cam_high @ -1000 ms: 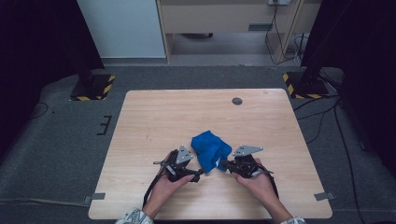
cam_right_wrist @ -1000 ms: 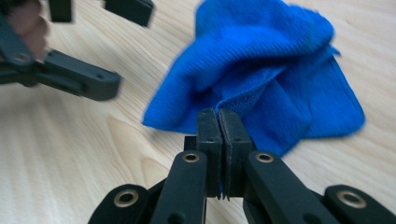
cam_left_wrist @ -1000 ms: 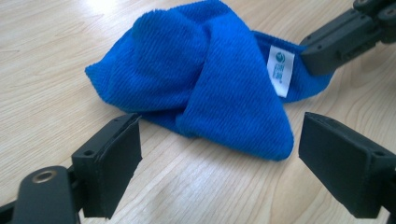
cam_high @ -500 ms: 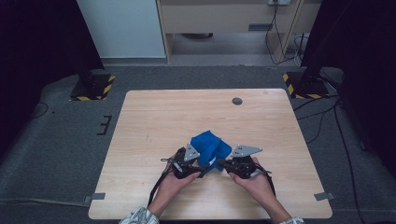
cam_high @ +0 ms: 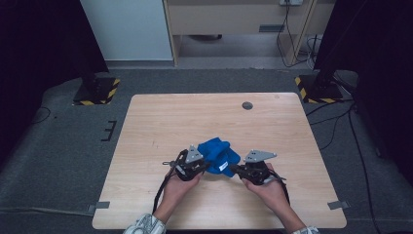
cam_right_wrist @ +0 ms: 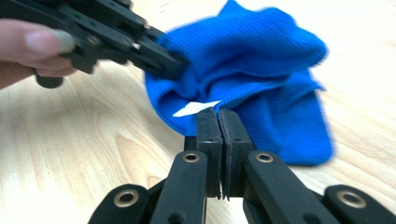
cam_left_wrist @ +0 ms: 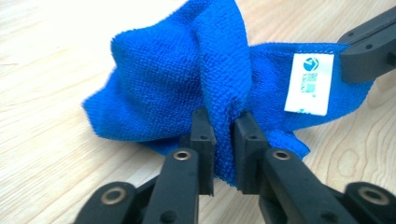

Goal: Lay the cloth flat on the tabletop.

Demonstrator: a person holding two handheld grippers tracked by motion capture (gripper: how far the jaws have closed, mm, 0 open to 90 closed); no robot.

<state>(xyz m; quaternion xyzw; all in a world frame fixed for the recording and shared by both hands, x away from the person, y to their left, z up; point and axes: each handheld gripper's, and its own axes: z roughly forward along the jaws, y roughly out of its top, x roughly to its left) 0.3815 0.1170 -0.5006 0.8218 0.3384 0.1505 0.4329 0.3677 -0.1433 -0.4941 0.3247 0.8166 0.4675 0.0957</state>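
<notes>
Holding a blue cloth point(cam_high: 220, 155) between them, two hands sit close to the near edge of the tabletop point(cam_high: 160, 117). The left gripper point(cam_high: 206, 166) has just been closing its fingers point(cam_left_wrist: 201, 135), and now they pinch a fold of the cloth. In the left gripper view the fold stands up between the two black fingers, and a white tag point(cam_left_wrist: 308, 83) shows on the cloth beside it. The right gripper point(cam_high: 233, 169) has its fingers point(cam_right_wrist: 208, 126) squeezed tight on the cloth's edge, right by the white tag point(cam_right_wrist: 194, 108). The cloth is bunched up in a little heap. It rests on the tabletop, about halfway between the left and right edges, nearer the near edge than the far one. Farther away, close to the far edge, there is a small dark round spot point(cam_high: 247, 105) in the wood.
</notes>
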